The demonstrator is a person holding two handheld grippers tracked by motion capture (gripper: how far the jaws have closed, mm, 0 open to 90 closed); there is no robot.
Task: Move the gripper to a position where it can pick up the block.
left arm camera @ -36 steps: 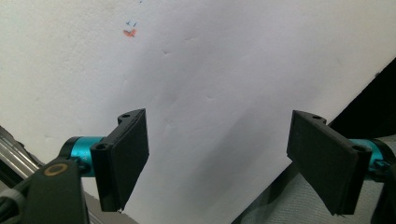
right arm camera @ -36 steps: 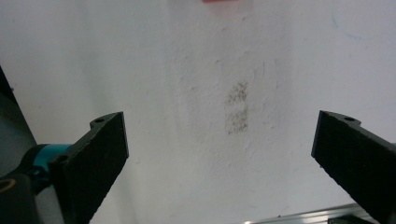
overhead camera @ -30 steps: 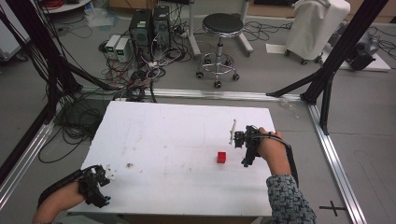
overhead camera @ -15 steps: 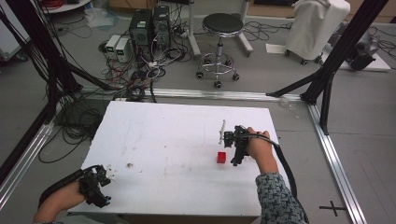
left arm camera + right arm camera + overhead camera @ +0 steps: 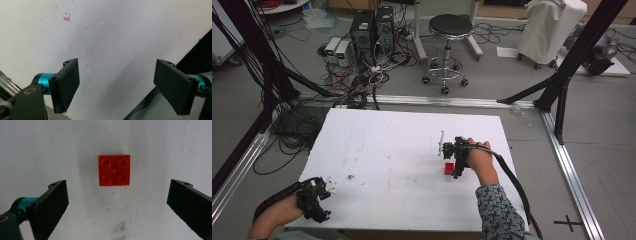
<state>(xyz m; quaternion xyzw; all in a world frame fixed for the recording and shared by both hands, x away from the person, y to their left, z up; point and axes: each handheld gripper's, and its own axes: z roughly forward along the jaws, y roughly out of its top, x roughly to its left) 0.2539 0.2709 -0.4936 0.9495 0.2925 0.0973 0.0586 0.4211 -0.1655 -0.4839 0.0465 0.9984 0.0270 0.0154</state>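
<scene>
Scene: A person works at a white tabletop (image 5: 387, 145) in a lab, a hand-held gripper in each hand; a black stool (image 5: 450, 25) and cabling sit on the floor toward the top of the high view.

Red brick: A small red four-stud brick (image 5: 114, 170) lies flat, studs up, on the tabletop. In the high view it shows right of centre (image 5: 448, 169), partly tucked beside the right hand.

Right hand-held gripper: Poised over the brick (image 5: 117, 207), jaws spread wide and empty. In the high view it sits right of centre (image 5: 456, 159), touching or just above the brick; which of the two cannot be told.

Key relation: In the right gripper view the brick lies straight ahead of the jaws, in the upper middle of the frame, centred on the gap between them and well clear of both pads. It is square, so it has no long axis to line up with; its sides run roughly parallel to the jaw faces.

Left hand-held gripper: Held at the lower left corner of the high view (image 5: 314, 199), near the tabletop's edge and well apart from the brick. Its own view shows jaws wide open (image 5: 122, 90) with nothing between them, over bare white surface.

Nearer hand: The right, by a wide margin.

Likely next move: Judging from the alignment, a short advance and a squeeze would take the brick.
</scene>
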